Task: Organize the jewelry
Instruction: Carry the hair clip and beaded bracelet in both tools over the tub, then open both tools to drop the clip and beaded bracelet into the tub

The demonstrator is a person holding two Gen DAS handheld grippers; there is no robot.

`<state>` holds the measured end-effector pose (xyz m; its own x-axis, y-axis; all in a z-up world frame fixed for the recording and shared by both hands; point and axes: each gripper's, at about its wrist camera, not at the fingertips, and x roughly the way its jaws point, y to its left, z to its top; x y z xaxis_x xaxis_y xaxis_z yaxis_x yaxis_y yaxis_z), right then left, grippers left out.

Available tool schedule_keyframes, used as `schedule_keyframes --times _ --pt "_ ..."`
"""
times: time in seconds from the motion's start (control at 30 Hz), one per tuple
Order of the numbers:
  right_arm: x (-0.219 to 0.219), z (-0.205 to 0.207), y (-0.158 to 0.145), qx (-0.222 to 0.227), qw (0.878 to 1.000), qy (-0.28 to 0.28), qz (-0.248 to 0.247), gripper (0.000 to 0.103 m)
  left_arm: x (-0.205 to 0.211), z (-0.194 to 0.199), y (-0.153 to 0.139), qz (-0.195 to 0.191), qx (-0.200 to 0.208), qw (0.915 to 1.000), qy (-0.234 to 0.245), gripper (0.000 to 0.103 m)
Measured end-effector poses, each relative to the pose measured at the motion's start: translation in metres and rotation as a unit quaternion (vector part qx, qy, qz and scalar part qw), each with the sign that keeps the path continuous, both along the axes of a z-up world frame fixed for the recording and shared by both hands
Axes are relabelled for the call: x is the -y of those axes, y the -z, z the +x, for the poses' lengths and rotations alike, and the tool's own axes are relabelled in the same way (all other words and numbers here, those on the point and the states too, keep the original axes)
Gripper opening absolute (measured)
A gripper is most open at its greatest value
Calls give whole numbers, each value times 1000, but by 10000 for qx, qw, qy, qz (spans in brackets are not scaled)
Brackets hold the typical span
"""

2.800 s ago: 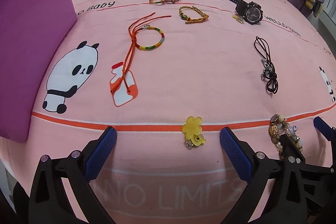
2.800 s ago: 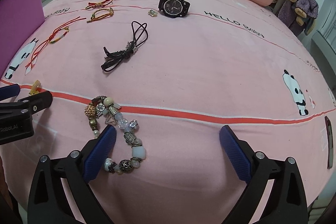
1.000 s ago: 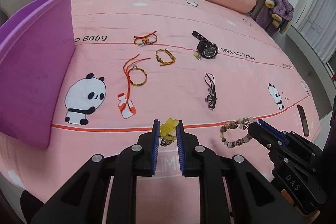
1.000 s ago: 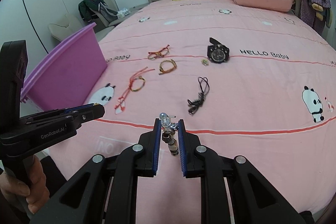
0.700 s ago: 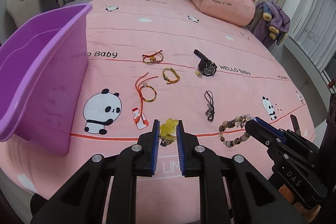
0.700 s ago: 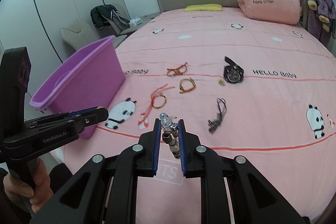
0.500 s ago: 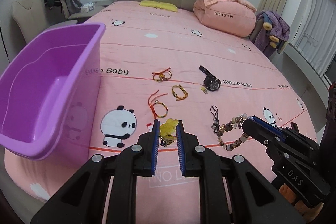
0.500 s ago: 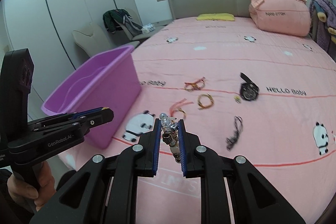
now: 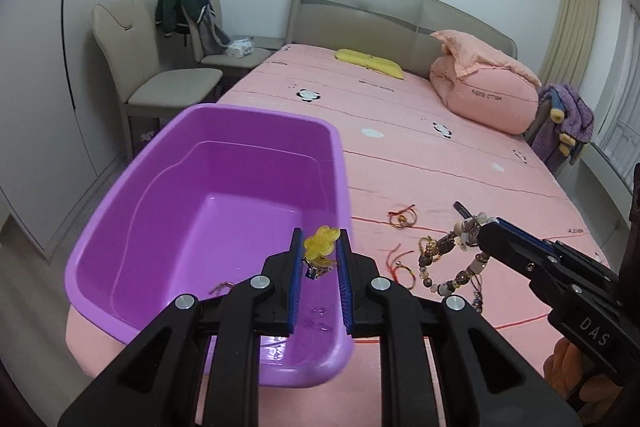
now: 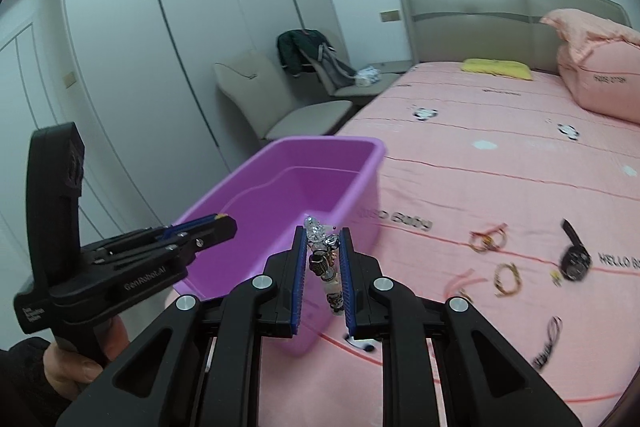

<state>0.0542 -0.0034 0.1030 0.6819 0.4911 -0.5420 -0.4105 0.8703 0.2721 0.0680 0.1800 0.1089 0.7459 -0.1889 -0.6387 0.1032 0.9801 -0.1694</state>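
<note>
Purple tub (image 9: 132,227): sat at the near left corner of the pink bed (image 9: 460,163); a small reddish cord piece (image 9: 219,287) lay on its floor, the rest of the floor bare.
Left gripper (image 9: 319,259): jaws nearly closed, pinching a yellow charm (image 9: 320,243) above the tub's near right part.
Right gripper (image 10: 323,259): jaws nearly closed on a beaded bracelet (image 10: 326,267), which hung in a loop just outside the tub's right wall.
On the bed: red-and-gold bracelets (image 10: 486,241), a black watch (image 10: 575,261) and a black cord (image 10: 548,343) lay toward the middle, well apart from the tub.
</note>
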Motion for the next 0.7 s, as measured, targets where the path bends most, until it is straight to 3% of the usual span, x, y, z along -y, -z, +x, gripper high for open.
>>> schedule_keyframes --times 0.3,0.7 --pt "-69 47 6 -257 9983 -528 65 16 -61 24 21 14 -274 9980 -562 16" --pt "-122 80 42 -863 9914 -731 -663 16 -90 51 60 -5 -979 9909 -925 17"
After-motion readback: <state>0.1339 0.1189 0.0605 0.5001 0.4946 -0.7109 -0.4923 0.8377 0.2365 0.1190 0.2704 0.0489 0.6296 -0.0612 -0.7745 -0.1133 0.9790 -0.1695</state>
